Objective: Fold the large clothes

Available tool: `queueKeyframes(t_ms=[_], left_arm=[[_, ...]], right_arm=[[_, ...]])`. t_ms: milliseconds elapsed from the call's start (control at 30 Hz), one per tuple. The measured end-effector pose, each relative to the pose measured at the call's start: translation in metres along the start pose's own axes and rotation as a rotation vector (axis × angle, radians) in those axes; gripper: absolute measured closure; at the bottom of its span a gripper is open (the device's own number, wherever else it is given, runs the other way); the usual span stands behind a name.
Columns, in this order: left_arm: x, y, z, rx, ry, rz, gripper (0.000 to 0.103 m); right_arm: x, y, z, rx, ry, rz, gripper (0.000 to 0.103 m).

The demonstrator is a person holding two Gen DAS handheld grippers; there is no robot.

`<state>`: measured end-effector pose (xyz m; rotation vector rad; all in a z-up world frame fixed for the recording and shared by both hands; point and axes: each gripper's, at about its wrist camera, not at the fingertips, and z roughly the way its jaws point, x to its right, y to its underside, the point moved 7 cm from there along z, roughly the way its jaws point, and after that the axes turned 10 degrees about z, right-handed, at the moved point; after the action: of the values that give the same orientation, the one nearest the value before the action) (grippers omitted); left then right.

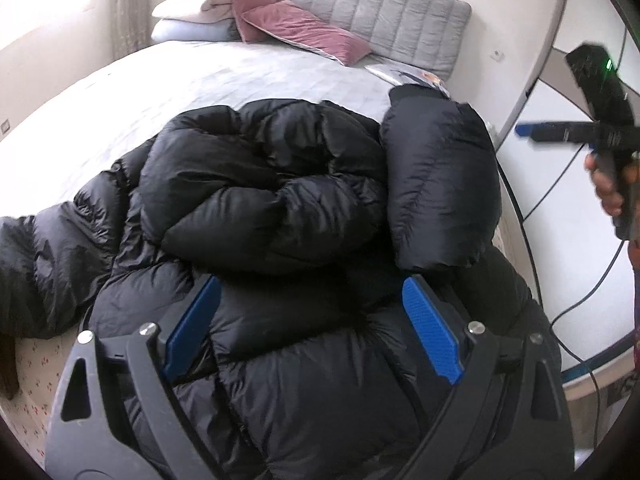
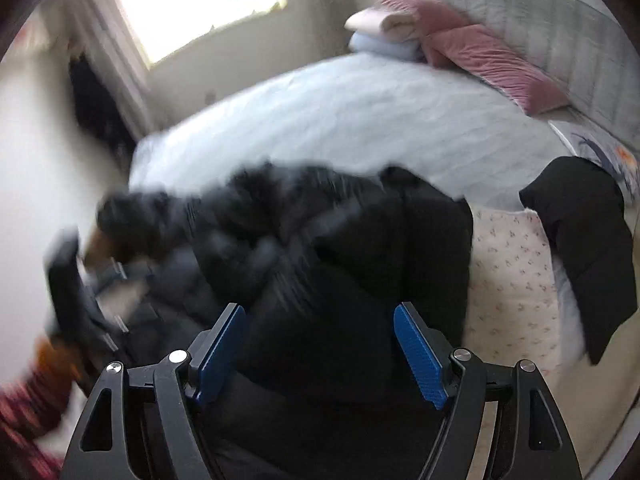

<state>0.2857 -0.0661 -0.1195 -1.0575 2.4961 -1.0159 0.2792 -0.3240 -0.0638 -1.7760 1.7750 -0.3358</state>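
The left gripper [image 1: 312, 320] is standing with its blue pads [image 1: 430, 328] spread wide above the black puffer jacket [image 1: 280, 200], gripping nothing; the shiny quilted fabric is lying below and between them, and whether they are brushing it cannot be told. The right gripper [image 2: 320, 348] is likewise released, its blue pads [image 2: 418, 356] well apart and clamping nothing, with the dark jacket [image 2: 340, 248] showing blurred in the gap beneath. In the left wrist view that right gripper [image 1: 524, 130] is hanging off the bed's right side, a hand [image 1: 608, 188] wrapping its handle and a cable [image 1: 592, 292] trailing down. The jacket is lying bunched at the near edge of the bed [image 1: 200, 76], on the pale quilted cover, with one sleeve [image 1: 440, 184] folded up on its right side and another part sprawling away to the left. Farther back, pink cushions [image 1: 296, 24] and pale pillows [image 1: 188, 20] are leaning against the grey padded headboard [image 1: 360, 0]. In the right wrist view another dark garment [image 2: 588, 248] is draping over the bed's right edge, beside a flowered sheet [image 2: 512, 280], and a bright window [image 2: 200, 0] is glowing behind.
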Motion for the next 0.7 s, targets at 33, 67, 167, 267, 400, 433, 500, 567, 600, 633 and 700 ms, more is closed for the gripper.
queueKeyframes(t_ms=[33, 67, 167, 267, 400, 433, 500, 567, 600, 633, 700], left_arm=[[0.003, -0.001, 0.002, -0.003, -0.002, 0.009, 0.011], [0.006, -0.002, 0.005, -0.005, -0.004, 0.015, 0.011], [0.012, -0.003, 0.011, -0.011, 0.002, 0.018, 0.011], [0.019, -0.003, 0.017, -0.02, 0.017, 0.015, 0.011], [0.025, -0.004, 0.018, -0.018, 0.013, 0.048, 0.011], [0.026, -0.005, 0.016, -0.012, 0.013, 0.056, 0.011], [0.027, -0.008, 0.01, 0.014, 0.02, 0.068, 0.011], [0.026, -0.012, 0.002, 0.043, 0.033, 0.071, 0.011], [0.025, -0.013, 0.0, 0.054, 0.04, 0.073, 0.011], [0.025, -0.014, -0.004, 0.067, 0.046, 0.077, 0.011], [0.024, -0.015, -0.013, 0.097, 0.055, 0.091, 0.011]], right_arm=[[0.004, 0.008, 0.007, -0.026, -0.001, -0.026, 0.025], [0.007, 0.016, 0.016, -0.052, -0.007, -0.05, 0.025], [0.013, 0.033, 0.045, -0.114, -0.032, -0.107, 0.025], [0.019, 0.036, 0.066, -0.102, -0.032, -0.149, 0.025], [0.009, 0.038, 0.091, -0.153, -0.114, -0.149, 0.052], [-0.003, 0.04, 0.092, -0.187, -0.186, -0.159, 0.08], [-0.027, 0.039, 0.086, -0.194, -0.27, -0.182, 0.084], [-0.05, 0.033, 0.077, -0.18, -0.318, -0.205, 0.086], [-0.062, 0.028, 0.072, -0.18, -0.348, -0.201, 0.086], [-0.074, 0.021, 0.068, -0.179, -0.376, -0.197, 0.086], [-0.093, 0.006, 0.062, -0.172, -0.417, -0.191, 0.086]])
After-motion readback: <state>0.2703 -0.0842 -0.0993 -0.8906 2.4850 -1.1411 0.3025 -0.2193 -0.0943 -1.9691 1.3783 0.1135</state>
